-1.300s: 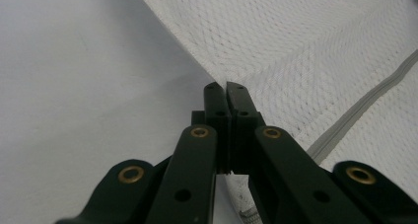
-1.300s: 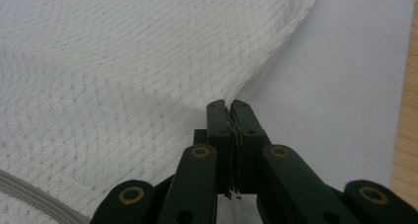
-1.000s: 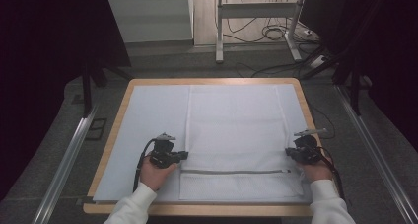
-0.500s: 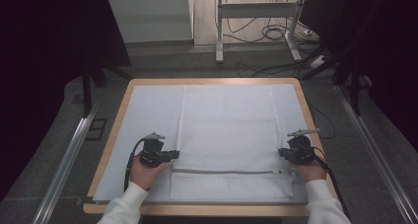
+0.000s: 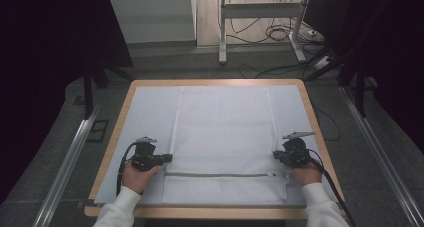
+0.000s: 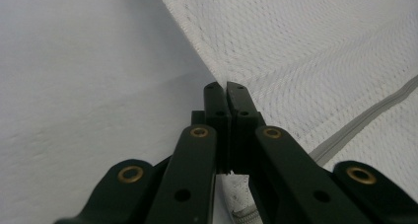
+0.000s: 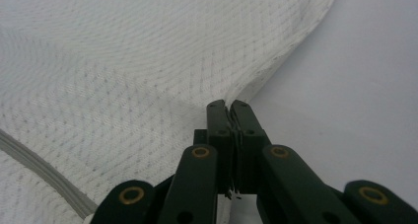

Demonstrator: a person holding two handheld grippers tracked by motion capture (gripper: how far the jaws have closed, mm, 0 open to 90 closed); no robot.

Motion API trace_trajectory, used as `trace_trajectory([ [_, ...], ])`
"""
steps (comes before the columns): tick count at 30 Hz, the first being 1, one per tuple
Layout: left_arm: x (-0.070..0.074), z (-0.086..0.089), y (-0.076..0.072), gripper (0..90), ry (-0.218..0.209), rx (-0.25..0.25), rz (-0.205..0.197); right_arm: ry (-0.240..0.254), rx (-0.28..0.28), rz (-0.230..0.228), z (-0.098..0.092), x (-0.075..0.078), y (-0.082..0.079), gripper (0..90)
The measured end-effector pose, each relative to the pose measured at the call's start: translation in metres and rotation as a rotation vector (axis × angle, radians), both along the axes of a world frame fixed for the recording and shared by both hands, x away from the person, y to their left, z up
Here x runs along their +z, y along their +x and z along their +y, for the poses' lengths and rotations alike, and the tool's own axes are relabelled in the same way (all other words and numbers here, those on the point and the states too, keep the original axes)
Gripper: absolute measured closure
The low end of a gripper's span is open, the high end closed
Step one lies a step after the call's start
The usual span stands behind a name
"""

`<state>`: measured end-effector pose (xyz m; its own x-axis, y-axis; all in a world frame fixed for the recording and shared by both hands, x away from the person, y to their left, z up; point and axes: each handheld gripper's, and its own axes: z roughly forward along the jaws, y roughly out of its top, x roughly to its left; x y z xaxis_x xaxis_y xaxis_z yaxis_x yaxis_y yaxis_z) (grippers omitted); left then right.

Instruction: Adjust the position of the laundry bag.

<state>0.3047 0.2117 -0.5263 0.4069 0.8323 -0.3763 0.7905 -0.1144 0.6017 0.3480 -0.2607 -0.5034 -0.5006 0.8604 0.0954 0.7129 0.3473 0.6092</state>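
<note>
A white mesh bag with a grey zipper lies flat on the pale mat that covers the table. My left gripper is shut on the bag's left edge just above the zipper; in the left gripper view the jaws pinch the stitched hem. At the bag's right edge my right gripper is shut on the mesh. The right gripper view shows its tips clamped on the fabric, which puckers up around them. A hand in a white sleeve holds each gripper.
The table has a wooden rim. Metal rails run along the floor on both sides. White desk legs and loose cables stand behind the table. Dark drapes hang at left and right.
Both grippers have moved to the left, and the mesh bag has slid left across the mat with them. Both stay shut on the bag.
</note>
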Motion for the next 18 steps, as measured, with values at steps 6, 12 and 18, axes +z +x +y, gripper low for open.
trace_trajectory([
  [6,-0.003,0.014,-0.002,89.7,0.006,0.029,0.008,0.0,0.034,-0.003,0.016,-0.001,-0.001,87.4],
  [12,-0.006,0.025,-0.001,89.4,0.004,0.034,0.017,-0.015,0.066,-0.008,0.033,-0.003,-0.001,87.3],
  [18,-0.008,0.024,0.0,89.4,0.015,0.029,0.025,-0.015,0.049,0.003,0.026,-0.005,0.001,87.3],
])
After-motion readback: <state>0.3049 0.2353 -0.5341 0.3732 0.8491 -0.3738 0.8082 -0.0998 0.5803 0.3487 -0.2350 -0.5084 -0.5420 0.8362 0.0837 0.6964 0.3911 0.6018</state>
